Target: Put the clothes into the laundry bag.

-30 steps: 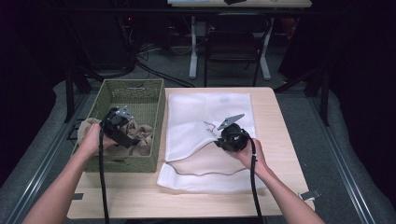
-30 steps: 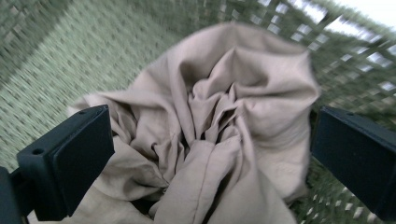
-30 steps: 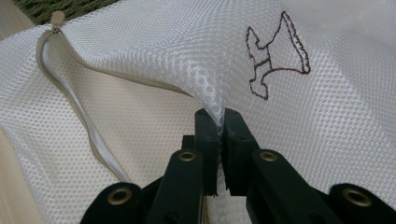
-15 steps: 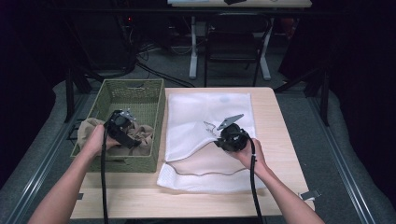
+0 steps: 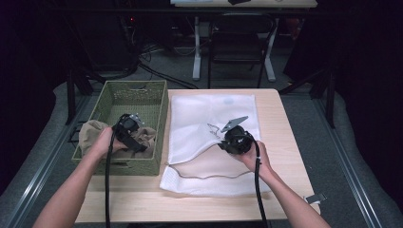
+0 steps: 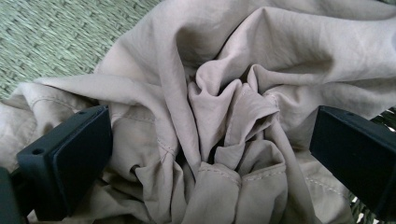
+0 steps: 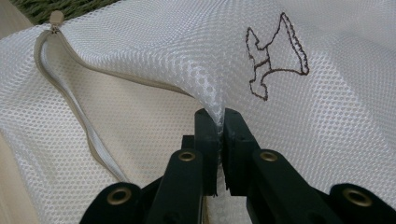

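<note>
A crumpled beige garment [image 5: 90, 135] lies in the green woven basket [image 5: 128, 166] at the table's left, with part of it draped over the basket's left rim. My left gripper [image 5: 129, 129] is down over it; in the left gripper view the jaws stand wide open on either side of the bunched garment [image 6: 224, 116]. A white mesh laundry bag [image 5: 209, 109] lies flat at the table's middle, its zipper [image 7: 70, 100] open along the near edge. My right gripper [image 7: 219, 122] is shut on a raised fold of the bag's top layer, beside a brown stitched outline [image 7: 275, 56].
The wooden table [image 5: 285, 156] has bare room at the right and along the front edge. A small metal clip [image 5: 316, 197] sits at the near right corner. Beyond the far edge stand a chair [image 5: 235, 47] and a desk's legs, with cables on the floor.
My left gripper has shifted slightly right and lower onto the garment in the basket. My right gripper has kept its hold on the mesh, almost still.
</note>
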